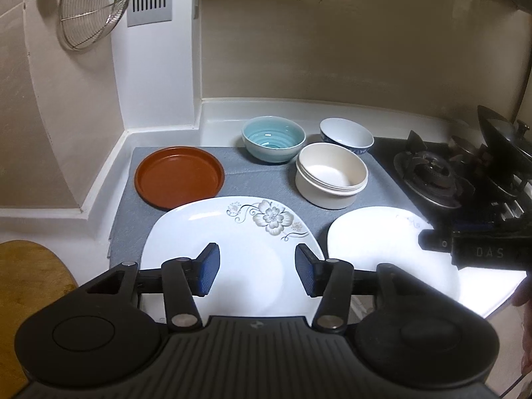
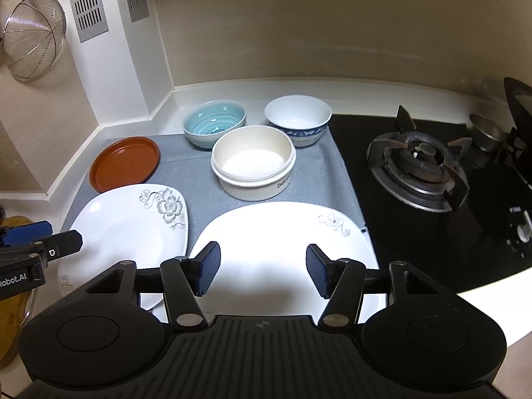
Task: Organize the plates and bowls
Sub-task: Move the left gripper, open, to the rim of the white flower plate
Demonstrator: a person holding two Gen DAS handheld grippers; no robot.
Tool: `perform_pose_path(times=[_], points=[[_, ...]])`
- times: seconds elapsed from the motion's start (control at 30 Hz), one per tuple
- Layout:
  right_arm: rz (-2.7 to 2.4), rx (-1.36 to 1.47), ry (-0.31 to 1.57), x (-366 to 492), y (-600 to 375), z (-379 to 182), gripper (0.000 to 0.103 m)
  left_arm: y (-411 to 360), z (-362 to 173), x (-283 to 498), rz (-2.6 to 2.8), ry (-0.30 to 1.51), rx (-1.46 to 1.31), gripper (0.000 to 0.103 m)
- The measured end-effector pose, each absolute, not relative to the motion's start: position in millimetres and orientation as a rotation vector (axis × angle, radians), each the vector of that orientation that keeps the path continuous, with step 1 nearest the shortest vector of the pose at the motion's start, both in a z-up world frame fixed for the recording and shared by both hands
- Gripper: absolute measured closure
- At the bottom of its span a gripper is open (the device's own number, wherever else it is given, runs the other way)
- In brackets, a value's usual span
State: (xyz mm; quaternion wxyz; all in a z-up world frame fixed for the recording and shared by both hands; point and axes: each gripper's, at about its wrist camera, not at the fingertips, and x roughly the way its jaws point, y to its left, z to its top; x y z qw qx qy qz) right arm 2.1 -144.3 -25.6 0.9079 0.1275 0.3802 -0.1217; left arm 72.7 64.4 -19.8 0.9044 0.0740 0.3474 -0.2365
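The flowered plate (image 1: 212, 232) at the surface's front edge is found directly below the spread, empty left hand-held gripper (image 1: 257, 271) (the right hand-held gripper (image 2: 262, 271), equally spread, is hovered over the neighbouring plate (image 2: 282, 232)).

We've got the right gripper (image 2: 263, 267) hanging over the big white plate (image 2: 282, 232), jaws apart, nothing between them. The flowered plate (image 2: 133, 222) sits just beside it on the grey mat (image 2: 186, 169), with the brown dish (image 2: 124, 163) and three bowls behind: teal (image 2: 214, 128), cream (image 2: 253, 163), blue-patterned (image 2: 298, 119).
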Motion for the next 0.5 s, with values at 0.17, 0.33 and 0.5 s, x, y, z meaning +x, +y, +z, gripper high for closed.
perform_pose_path(times=[0.17, 0.33, 0.5], points=[[-0.26, 0.241, 0.78, 4.1, -130.9, -25.0, 0.043, 76.1, -20.6, 73.5, -0.478, 0.719, 0.146, 0.048], [-0.234, 0.204, 0.749, 1.6, -123.0, -19.0, 0.044, 79.9, -23.7, 72.3, -0.478, 0.729, 0.122, 0.048], [-0.22, 0.185, 0.738, -0.4, -119.8, -14.9, 0.063, 79.9, -25.1, 71.9, -0.488, 0.731, 0.107, 0.048]])
